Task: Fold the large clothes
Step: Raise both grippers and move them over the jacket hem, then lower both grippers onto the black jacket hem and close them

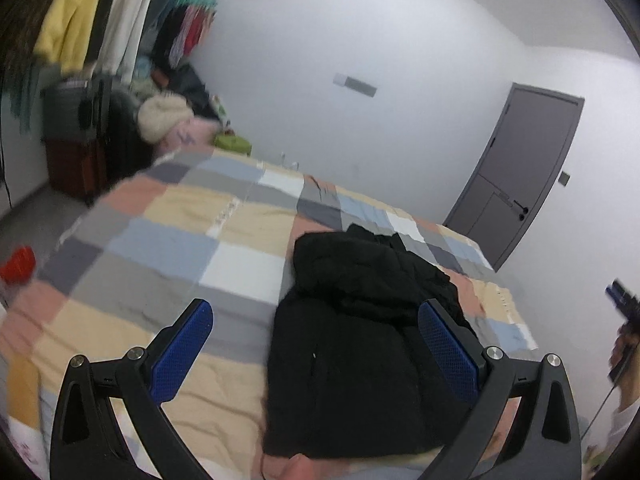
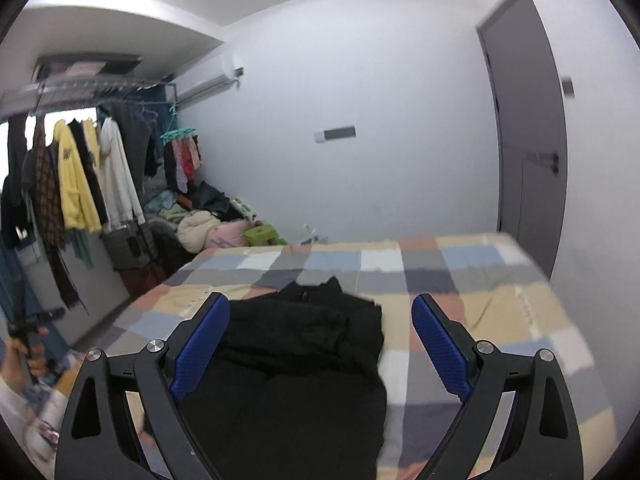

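Both claws hang above the bed with nothing in them. From the left wrist camera, the left gripper [image 1: 316, 344] stands spread wide, its blue pads [image 1: 182, 350] well apart and clear of any cloth. Below and slightly right of it lies the black jacket [image 1: 360, 340], a bulky padded thing already doubled into a rough block on the near right part of the checked bedspread [image 1: 160, 240]. I judge it sits there because the flat bed gives room to press folds into heavy cloth. At the far right edge, the person's other hand [image 1: 622, 352] holds the second tool up, away from the bed.

From the right wrist camera, the right gripper [image 2: 320, 344] is likewise released, pads splayed, hovering over the same jacket [image 2: 296, 360], which lies between the fingers in view but untouched. At the left, a clothes rail [image 2: 92, 88] carries hanging garments, a yellow hoodie [image 2: 74, 184] among them. Its chest print is too blurred to read, and I can make out no other brand or writing.
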`<state>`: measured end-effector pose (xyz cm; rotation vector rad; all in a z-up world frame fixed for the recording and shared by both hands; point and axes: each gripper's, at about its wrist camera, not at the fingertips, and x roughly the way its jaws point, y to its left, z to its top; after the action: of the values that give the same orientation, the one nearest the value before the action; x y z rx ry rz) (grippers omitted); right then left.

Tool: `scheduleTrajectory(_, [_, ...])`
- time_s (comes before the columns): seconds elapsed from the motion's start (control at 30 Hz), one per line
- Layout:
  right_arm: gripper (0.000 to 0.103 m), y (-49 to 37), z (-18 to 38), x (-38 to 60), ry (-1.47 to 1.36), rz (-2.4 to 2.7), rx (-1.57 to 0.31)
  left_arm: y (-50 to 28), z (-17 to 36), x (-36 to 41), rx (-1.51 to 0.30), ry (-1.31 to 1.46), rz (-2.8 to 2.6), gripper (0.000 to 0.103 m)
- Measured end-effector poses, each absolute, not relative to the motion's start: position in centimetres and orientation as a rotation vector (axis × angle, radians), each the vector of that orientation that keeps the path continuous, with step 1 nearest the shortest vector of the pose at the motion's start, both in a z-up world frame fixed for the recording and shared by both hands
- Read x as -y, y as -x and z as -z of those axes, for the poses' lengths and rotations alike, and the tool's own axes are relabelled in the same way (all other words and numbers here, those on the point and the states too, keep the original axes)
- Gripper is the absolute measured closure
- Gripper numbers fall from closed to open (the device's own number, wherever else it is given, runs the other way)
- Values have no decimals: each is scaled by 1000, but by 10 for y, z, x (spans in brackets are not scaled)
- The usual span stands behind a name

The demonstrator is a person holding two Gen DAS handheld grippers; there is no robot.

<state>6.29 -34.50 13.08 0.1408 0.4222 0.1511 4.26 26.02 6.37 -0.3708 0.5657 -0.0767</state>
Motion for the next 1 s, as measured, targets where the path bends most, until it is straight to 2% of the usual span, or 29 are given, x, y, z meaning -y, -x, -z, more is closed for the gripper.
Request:
scheduleTrajectory(0.17, [11, -51, -89, 357, -154, -151, -486, -48, -24, -260, -626, 433, 121, 0])
scheduleTrajectory(0.7, [11, -59, 115, 376, -428, -198, -764, -87, 152, -226, -840, 564, 220, 1])
scheduleTrajectory(1.0, [12, -72, 188, 373, -478, -177, -882, -109, 232, -224, -913, 688, 253, 2])
